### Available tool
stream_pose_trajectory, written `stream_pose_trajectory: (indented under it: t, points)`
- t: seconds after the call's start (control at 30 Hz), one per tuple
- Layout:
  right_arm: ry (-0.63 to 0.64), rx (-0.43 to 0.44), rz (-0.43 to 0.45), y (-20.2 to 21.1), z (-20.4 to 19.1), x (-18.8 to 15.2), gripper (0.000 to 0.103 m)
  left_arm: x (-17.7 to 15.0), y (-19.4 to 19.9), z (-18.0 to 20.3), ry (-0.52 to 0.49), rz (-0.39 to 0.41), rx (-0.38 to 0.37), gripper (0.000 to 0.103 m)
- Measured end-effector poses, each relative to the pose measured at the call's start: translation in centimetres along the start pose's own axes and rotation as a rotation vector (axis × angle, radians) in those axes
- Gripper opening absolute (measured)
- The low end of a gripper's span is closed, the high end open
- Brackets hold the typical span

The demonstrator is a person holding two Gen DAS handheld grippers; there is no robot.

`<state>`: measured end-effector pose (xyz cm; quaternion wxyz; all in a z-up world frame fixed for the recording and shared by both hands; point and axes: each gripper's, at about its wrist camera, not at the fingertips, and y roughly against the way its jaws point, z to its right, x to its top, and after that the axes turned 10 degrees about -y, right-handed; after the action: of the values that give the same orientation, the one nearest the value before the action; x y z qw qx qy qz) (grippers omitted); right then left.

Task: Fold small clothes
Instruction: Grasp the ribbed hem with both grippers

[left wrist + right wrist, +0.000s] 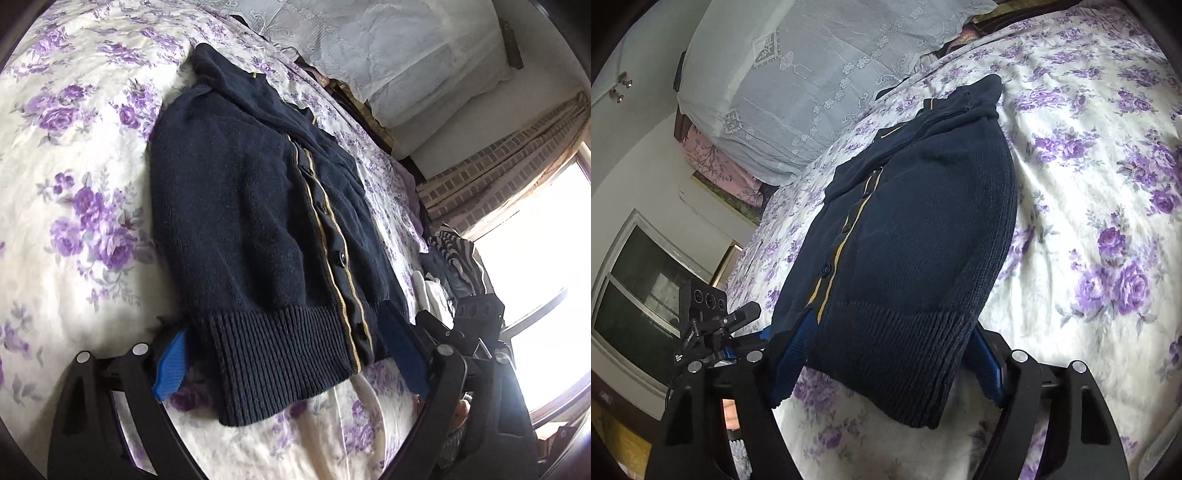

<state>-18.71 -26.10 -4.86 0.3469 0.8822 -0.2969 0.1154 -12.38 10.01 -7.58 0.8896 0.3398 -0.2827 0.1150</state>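
A small navy knit cardigan [240,203] with a tan-striped button band lies on the flowered bedspread [74,147], its sides folded in and its ribbed hem [280,354] nearest me. My left gripper [282,321] straddles the left part of the hem, with a blue pad against each side of it. In the right wrist view, the same cardigan [923,221] fills the middle. My right gripper [892,325] straddles the right part of the hem [894,350], which humps up between its two pads. The collar end lies far from both grippers.
A pale lace-covered pillow [812,74] sits at the head of the bed beyond the collar. A heap of other clothes [454,258], striped and white, lies at the bed's right edge by a bright window [535,240]. Bare bedspread [1089,184] stretches either side of the cardigan.
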Motion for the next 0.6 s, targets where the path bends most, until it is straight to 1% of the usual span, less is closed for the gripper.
stream_pose_trajectory:
  t: [0.07,0.13,0.17,0.2,0.23,0.27,0.33,0.37,0.43,0.5,0.53,0.57,0.6]
  points:
    - [-0.018,0.024,0.002,-0.5,0.0,0.7,0.078,0.5,-0.7,0.3,0.008,-0.003,0.001,0.089]
    - [-0.038,0.032,0.003,-0.6,0.2,0.9,0.077,0.3,-0.8,0.8,-0.007,-0.004,-0.007,0.089]
    - [-0.036,0.036,0.004,-0.5,0.2,0.8,0.074,0.1,-0.6,0.8,-0.011,-0.001,-0.037,0.088]
    - [-0.031,0.044,-0.001,-0.2,0.2,0.5,0.073,-0.4,-0.3,0.9,-0.017,0.001,-0.088,0.088]
    - [-0.02,0.05,-0.006,0.0,0.2,0.2,0.073,-0.7,-0.1,0.9,-0.026,0.003,-0.105,0.088]
    - [-0.005,0.05,-0.008,0.1,0.1,-0.2,0.073,-1.0,0.1,0.9,-0.036,0.002,-0.102,0.087]
    - [0.004,0.036,-0.011,-0.2,0.0,-0.2,0.072,-0.8,-0.4,0.8,-0.026,-0.011,-0.065,0.084]
    - [0.002,0.029,-0.01,-0.4,-0.1,0.1,0.071,-0.3,-0.8,0.8,-0.019,-0.015,-0.033,0.083]
    - [-0.007,0.018,-0.005,-0.8,0.0,0.5,0.065,0.4,-1.4,0.9,-0.025,-0.019,-0.005,0.081]
    - [-0.031,0.005,0.0,-1.0,0.4,0.8,0.052,0.4,-1.5,1.0,-0.03,-0.019,0.023,0.071]
    - [-0.039,0.004,0.005,-0.8,0.6,0.8,0.049,0.2,-1.3,1.0,-0.033,-0.015,0.033,0.06]
    - [-0.045,0.004,0.006,-0.7,0.8,0.7,0.041,0.1,-1.2,1.0,-0.031,-0.012,0.035,0.046]
    - [-0.05,0.005,0.004,-0.7,0.9,0.7,0.038,-0.1,-1.0,0.7,-0.021,-0.011,0.029,0.04]
